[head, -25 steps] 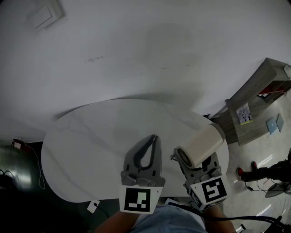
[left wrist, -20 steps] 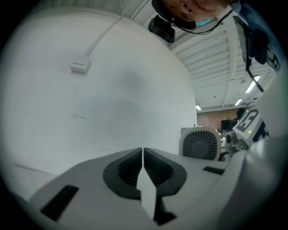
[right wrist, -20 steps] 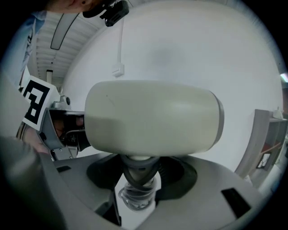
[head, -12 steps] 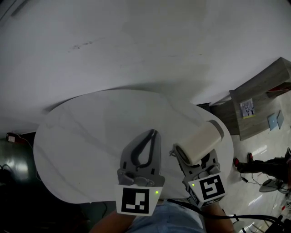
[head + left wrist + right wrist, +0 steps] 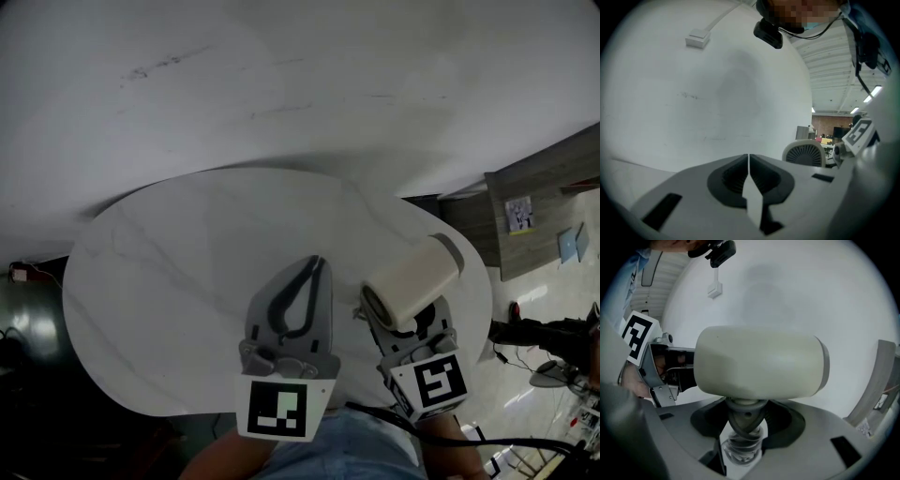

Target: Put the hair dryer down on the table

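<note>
currently held: a cream, cylinder-shaped hair dryer with a grey ring at one end, gripped by the right tongs.
right tongs: the jaws stand fairly wide and press on both sides of the dryer's grey ribbed handle, just under the joint where it meets the barrel.
dryer pose: the barrel lies crosswise above the jaws and the handle runs back into them. in the head view the grey-ringed end points up and to the right.
dryer location: up in the grip, over the right part of the round white marbled tabletop, near its right rim and not lying on it.
rear of dryer: its round slatted grille shows at the right of the left gripper view.
left tongs: the jaws are closed with the tips meeting and nothing between them. they hang over the near middle of the tabletop, just beside the right tongs.
marker cubes: one black-and-white cube sits at the back of each pair of tongs, the left one and the right one.
background: a plain white wall carries a small white switch box. a grey wooden shelf unit stands off to the right.
person: light blue clothing shows at the bottom edge, with a black cable beside it.
</note>
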`<state>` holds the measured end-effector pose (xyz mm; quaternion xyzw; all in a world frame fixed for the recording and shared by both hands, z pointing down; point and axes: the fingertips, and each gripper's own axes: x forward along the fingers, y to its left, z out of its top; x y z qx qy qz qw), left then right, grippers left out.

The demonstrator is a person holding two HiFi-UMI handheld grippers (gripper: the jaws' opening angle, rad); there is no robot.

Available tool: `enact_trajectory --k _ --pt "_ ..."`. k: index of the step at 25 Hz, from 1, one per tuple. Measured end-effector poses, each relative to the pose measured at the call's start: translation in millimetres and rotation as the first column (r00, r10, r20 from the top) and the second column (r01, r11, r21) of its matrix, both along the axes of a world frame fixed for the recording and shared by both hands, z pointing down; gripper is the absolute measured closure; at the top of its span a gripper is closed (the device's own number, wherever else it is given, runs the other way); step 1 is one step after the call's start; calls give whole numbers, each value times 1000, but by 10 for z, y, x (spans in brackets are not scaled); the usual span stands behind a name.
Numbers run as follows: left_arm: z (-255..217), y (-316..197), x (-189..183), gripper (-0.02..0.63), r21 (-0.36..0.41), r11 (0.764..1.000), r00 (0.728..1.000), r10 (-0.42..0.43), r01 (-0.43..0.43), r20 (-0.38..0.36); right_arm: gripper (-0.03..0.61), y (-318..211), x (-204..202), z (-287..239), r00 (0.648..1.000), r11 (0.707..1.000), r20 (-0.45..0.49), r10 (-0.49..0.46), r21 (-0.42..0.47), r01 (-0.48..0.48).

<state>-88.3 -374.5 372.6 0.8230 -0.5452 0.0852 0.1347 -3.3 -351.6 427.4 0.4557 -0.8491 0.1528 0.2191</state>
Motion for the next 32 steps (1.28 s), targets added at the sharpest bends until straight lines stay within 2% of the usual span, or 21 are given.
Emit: enact_trajectory --k 12,16,21,32 --pt "321 -231 -326 597 -65 997 999 -46 46 -13 359 -341 -340 277 998 998 -16 -53 -30 53" --pt "454 -290 -458 597 -99 992 997 -78 75 -23 359 -385 -420 477 993 991 -77 -91 -109 82" --pt "612 -360 -602 597 -132 985 992 -116 110 -40 359 -496 -547 650 987 986 -97 -125 -121 113" --pt "800 -394 -775 597 -181 971 983 -171 158 -59 357 -409 -732 1011 945 954 -231 -233 -245 175"
